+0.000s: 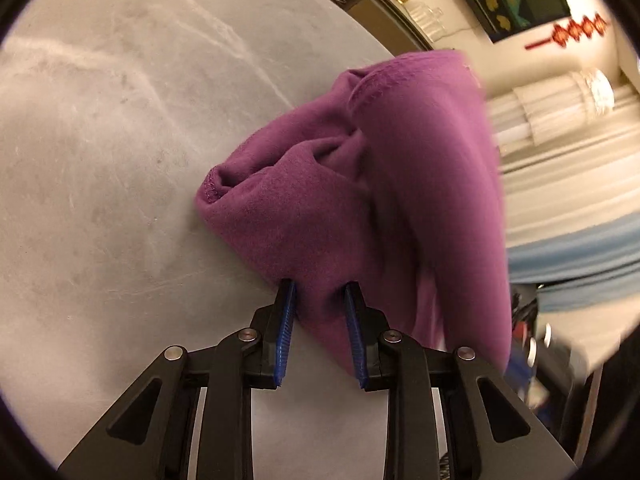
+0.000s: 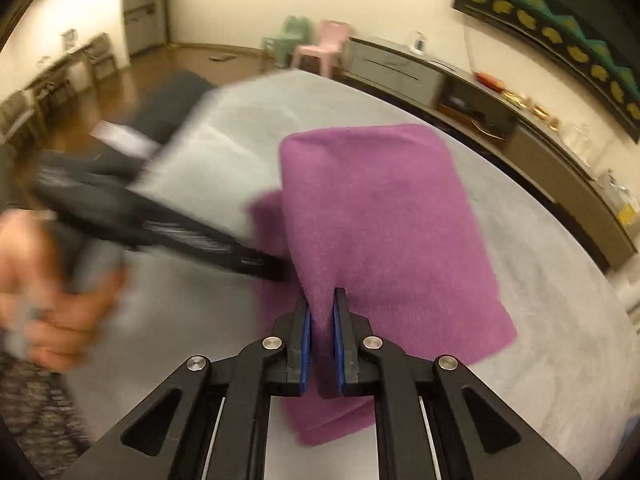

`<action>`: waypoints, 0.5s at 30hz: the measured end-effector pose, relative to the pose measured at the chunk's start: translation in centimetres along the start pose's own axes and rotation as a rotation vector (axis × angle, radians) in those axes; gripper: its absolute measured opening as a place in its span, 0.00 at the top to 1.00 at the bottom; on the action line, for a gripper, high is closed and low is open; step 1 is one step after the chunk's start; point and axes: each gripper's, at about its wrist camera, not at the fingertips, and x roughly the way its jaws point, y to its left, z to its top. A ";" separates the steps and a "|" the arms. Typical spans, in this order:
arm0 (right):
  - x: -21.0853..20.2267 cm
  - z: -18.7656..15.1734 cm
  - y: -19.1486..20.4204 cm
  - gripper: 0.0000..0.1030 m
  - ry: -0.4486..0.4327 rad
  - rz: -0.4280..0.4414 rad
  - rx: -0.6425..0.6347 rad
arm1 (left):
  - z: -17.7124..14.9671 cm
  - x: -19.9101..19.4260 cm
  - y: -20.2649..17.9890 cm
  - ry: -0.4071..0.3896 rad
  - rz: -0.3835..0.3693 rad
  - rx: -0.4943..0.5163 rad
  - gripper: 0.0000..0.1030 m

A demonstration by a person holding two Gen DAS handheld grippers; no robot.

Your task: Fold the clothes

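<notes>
Purple garment lies folded into a rough rectangle on the grey worktop, one flap lifted off the surface. Left claw is pinched narrow on a bunched edge of the garment, cloth packed between both blue pads, upper layer rising in a blurred fold to the right. Right claw is nearly closed, clamping a thin ridge of the purple cloth between its pads at the near side of the fold. In the right wrist view the left claw comes in from the left, blurred, tip at the garment's left edge, held by a hand. Cabinet and two small chairs stand behind
</notes>
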 end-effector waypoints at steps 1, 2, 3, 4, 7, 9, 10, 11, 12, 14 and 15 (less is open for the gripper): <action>0.2 -0.4 0.8 0.90 0.019 0.014 -0.016 | 0.1 -0.2 0.3 0.006 0.002 -0.012 0.77; 1.2 -1.2 1.1 0.90 0.056 -0.003 -0.036 | 0.2 -0.3 0.6 0.013 0.005 -0.027 0.77; 2.1 -2.0 1.2 0.90 0.086 -0.016 -0.039 | 0.4 -1.1 1.1 -0.007 0.018 -0.043 0.77; 2.8 -2.6 0.9 0.90 0.093 -0.014 -0.013 | 0.7 -2.6 1.4 -0.058 0.025 -0.051 0.78; 3.0 -3.1 -0.2 0.90 0.066 0.021 0.074 | 1.3 -7.2 1.8 -0.215 -0.001 -0.049 0.78; 3.0 -3.2 -0.4 0.90 0.060 0.023 0.088 | 1.3 -9.1 0.8 -0.254 -0.094 0.001 0.77; 2.9 -3.2 -0.4 0.90 0.060 0.019 0.085 | 1.1 -9.1 -0.3 -0.236 -0.153 0.050 0.77; 2.9 -3.1 -0.4 0.90 0.059 0.016 0.084 | 0.7 -8.7 -1.6 -0.207 -0.187 0.116 0.77; 2.9 -3.1 -0.3 0.90 0.057 0.014 0.084 | 0.3 -8.0 -2.9 -0.182 -0.182 0.179 0.77; 2.8 -3.0 -0.3 0.90 0.052 0.010 0.085 | 0.1 -5.2 -4.6 -0.127 -0.085 0.242 0.76; 2.7 -3.1 -0.3 0.89 0.051 0.010 0.087 | 0.3 -4.0 -4.5 -0.105 -0.053 0.233 0.77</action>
